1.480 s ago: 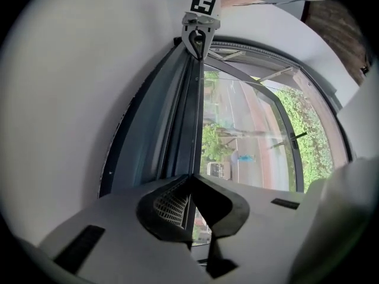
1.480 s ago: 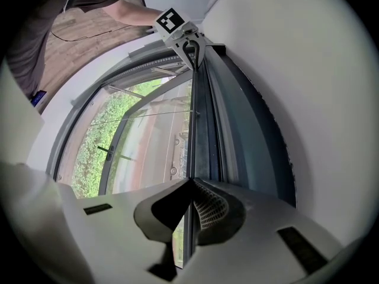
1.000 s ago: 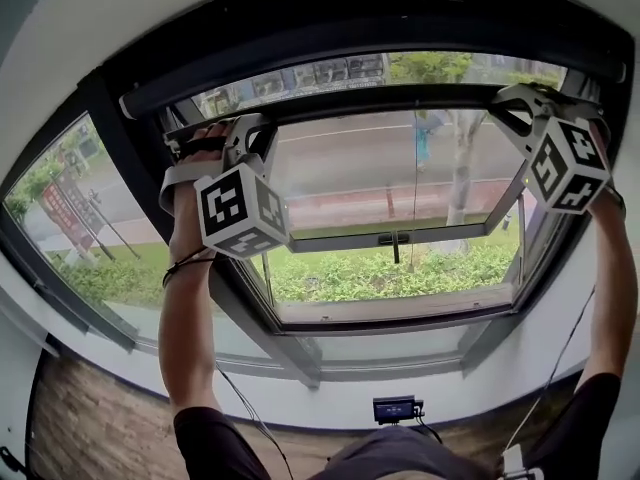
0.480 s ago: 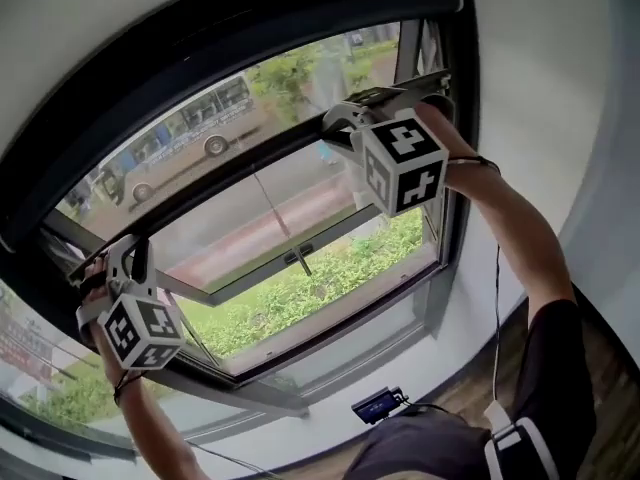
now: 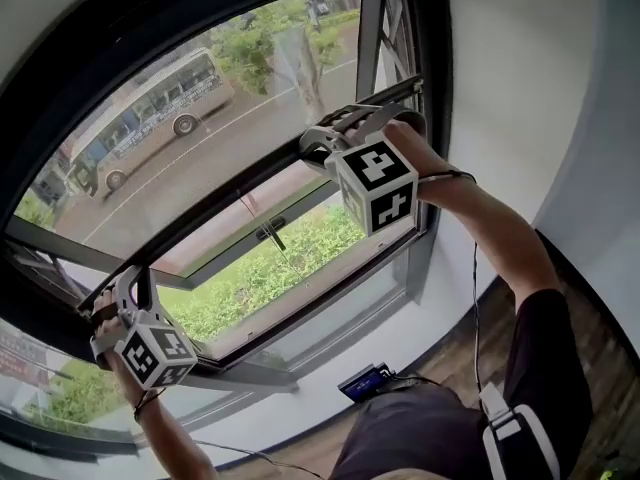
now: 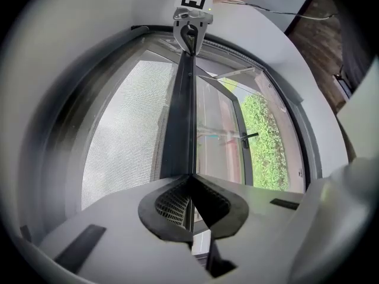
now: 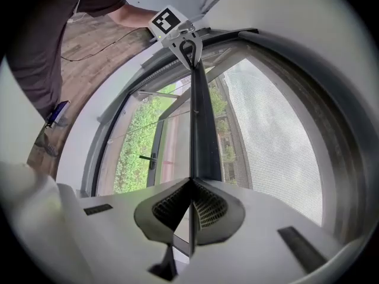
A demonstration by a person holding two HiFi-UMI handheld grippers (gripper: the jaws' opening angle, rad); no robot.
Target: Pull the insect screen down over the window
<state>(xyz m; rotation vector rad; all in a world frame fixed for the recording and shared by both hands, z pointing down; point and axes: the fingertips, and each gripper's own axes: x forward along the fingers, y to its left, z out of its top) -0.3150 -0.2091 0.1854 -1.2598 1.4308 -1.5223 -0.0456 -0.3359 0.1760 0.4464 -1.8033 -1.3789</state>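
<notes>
Left gripper (image 6: pixel 190 181) had its jaws pinched tight on one end of the insect screen's pull bar (image 6: pixel 185 111), with the mesh (image 6: pixel 124 135) stretched out beside it. From the head view, the bar sat partway down the window frame (image 5: pixel 432 168), slanting across it. A bus (image 5: pixel 140 108) showed above the bar, and the sash handle (image 5: pixel 270 231) and grass (image 5: pixel 290 268) were uncovered below. Over on the right, the right gripper (image 7: pixel 190 185) was clamped on the bar's other end, jaws nearly together on its thin edge.
</notes>
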